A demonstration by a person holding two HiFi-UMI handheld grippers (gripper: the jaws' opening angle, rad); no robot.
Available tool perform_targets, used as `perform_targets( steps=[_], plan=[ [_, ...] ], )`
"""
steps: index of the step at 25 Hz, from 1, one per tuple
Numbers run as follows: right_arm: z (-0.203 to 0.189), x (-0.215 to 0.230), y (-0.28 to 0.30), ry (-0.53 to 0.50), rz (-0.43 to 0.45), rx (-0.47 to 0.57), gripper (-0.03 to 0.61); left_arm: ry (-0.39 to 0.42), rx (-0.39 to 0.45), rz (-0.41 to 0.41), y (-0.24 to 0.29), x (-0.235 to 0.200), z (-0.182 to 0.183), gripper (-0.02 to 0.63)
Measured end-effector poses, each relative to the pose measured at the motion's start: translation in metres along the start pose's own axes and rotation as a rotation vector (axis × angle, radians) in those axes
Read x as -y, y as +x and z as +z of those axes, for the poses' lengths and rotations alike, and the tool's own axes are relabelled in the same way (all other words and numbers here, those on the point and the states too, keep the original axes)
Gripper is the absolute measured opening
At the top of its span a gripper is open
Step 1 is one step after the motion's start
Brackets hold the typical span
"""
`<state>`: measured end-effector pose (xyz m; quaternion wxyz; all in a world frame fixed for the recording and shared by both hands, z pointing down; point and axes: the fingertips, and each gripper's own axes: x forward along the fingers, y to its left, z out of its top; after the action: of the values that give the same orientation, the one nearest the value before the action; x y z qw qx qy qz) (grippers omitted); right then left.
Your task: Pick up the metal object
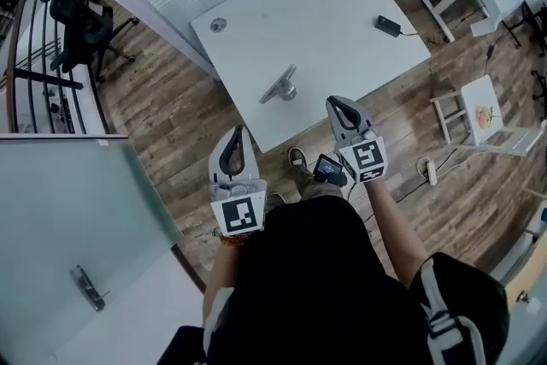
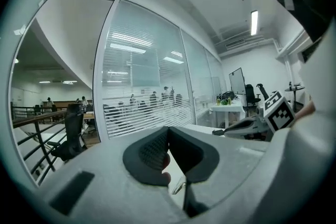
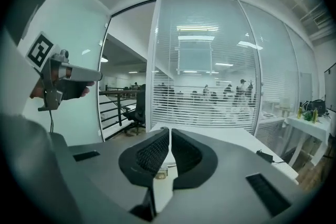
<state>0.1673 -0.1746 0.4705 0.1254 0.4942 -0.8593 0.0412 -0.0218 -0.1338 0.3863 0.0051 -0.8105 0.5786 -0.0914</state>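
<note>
The metal object [image 1: 279, 87], a flat silver bar on a round base, lies near the front edge of the white table [image 1: 342, 4]. My left gripper [image 1: 238, 134] is over the wood floor, short of the table's front left corner, with its jaws together and nothing between them. My right gripper [image 1: 336, 103] reaches the table's front edge, a little right of the object, also shut and holding nothing. In the right gripper view the object [image 3: 160, 172] shows low behind the closed jaws of the right gripper [image 3: 169, 131]. The left gripper [image 2: 168, 131] has its jaws meeting at the tips.
A black adapter [image 1: 387, 26] with a cable and a small round disc [image 1: 218, 25] lie on the table. A black office chair [image 1: 81, 21] stands at the left. At the right are a white stool [image 1: 483, 111] and a floor power strip [image 1: 430, 171]. A frosted glass door [image 1: 77, 209] is near left.
</note>
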Motion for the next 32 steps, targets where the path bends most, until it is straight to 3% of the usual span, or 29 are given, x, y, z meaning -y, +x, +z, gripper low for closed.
perform_targets(
  steps=[8,16,32],
  plan=[
    [-0.061,0.017,0.063,-0.005,0.152,-0.116,0.006,-0.039,-0.112,0.1,0.022,-0.003,-0.025,0.015],
    [-0.103,0.013,0.099,0.008,0.188,-0.176,0.015,-0.018,-0.155,0.087,0.045,-0.014,-0.046,0.015],
    [-0.172,-0.008,0.134,0.031,0.252,-0.355,0.195,-0.011,-0.184,0.102,0.057,-0.037,-0.052,0.015]
  ],
)
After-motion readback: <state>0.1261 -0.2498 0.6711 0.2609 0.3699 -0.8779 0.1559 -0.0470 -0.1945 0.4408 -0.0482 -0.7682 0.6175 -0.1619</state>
